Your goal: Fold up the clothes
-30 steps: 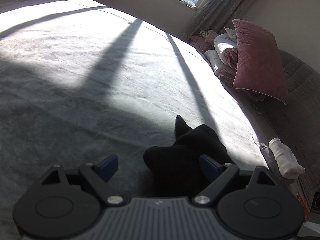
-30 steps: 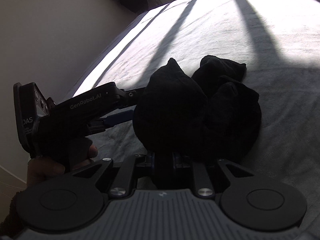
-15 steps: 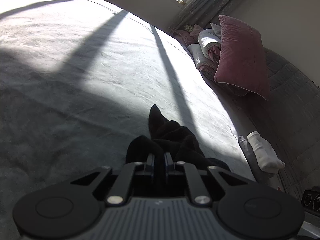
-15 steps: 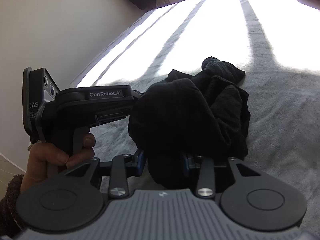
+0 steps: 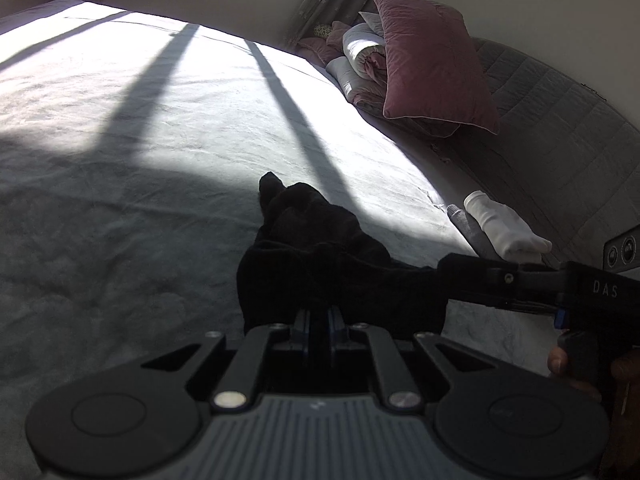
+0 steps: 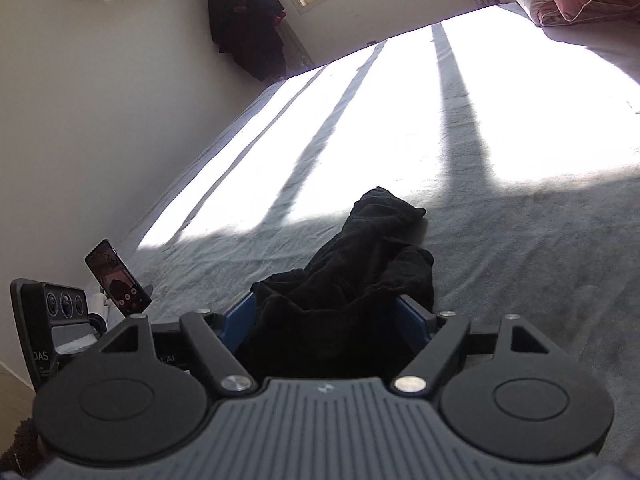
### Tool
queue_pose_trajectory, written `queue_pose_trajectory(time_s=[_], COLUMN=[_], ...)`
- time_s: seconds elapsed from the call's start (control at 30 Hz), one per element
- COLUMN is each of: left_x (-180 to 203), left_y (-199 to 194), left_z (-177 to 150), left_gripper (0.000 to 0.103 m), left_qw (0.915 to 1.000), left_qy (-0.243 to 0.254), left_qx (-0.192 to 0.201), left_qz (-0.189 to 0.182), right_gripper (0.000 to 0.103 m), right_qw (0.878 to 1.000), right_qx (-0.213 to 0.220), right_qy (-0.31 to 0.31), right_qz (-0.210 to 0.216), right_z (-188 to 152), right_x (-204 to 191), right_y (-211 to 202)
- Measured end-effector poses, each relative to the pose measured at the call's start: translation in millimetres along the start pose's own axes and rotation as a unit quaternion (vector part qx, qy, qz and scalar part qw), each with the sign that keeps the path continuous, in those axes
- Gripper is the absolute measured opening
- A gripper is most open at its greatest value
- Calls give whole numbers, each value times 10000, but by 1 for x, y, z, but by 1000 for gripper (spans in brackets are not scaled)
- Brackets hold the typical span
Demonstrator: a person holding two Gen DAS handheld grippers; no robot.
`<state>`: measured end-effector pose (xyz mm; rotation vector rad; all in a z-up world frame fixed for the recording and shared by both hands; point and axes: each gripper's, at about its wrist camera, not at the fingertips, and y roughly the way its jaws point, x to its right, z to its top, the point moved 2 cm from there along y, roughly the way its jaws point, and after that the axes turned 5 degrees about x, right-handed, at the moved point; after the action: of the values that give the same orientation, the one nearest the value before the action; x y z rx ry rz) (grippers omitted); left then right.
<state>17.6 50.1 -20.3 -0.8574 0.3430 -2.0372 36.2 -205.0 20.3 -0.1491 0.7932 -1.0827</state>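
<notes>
Garment [image 5: 320, 248] on bed [image 5: 120, 160]; sock [image 5: 504, 228] right of it; pillow [image 5: 432, 60] behind sock.

The black garment [image 5: 320, 256] lies bunched on a pale grey bed [image 5: 140, 208] whose cover is striped with bright sunlight and dark bars of shadow. A dusty-pink velvet pillow [image 5: 428, 60] leans on white and pink rolled bedding [image 5: 360, 56] against a grey quilted headboard [image 5: 552, 128], and a white sock [image 5: 504, 228] sits beside a grey one [image 5: 468, 228]. The right gripper [image 6: 328, 316] is black with blue pads [image 6: 240, 314], a grey ribbed body behind them.
</notes>
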Motion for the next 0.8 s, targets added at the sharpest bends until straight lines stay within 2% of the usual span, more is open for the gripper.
queue_pose_trajectory(time_s=[0.13, 0.23, 0.43, 0.5, 0.57, 0.67, 0.8], left_x=[11, 18, 22, 26, 29, 31, 26], left_y=[-2, -3, -14, -21, -29, -37, -29], left_z=[-15, -26, -26, -22, -16, -8, 8], left_gripper=[8, 8, 12, 35, 50, 55, 56], left_qw=[9983, 9953, 9926, 9919, 9915, 9917, 9959], left_qy=[287, 631, 924, 1028, 1091, 1079, 756], left_qx=[-453, -713, -732, -639, -465, -190, -2], left_qz=[-229, -195, -288, -394, -528, -667, -490], right_gripper=[79, 79, 79, 79, 79, 78, 67], right_qw=[9999, 9993, 9968, 9960, 9952, 9938, 9925], right_qx=[-8, -26, 43, 30, 15, 11, -11], right_qy=[48, 179, 369, 446, 526, 640, 847], right_qz=[-161, -332, -702, -768, -826, -905, -886], right_z=[0, 1, 8, 9, 11, 12, 15], right_x=[6, 16, 31, 37, 42, 53, 70], right_y=[1, 3, 6, 9, 12, 15, 19])
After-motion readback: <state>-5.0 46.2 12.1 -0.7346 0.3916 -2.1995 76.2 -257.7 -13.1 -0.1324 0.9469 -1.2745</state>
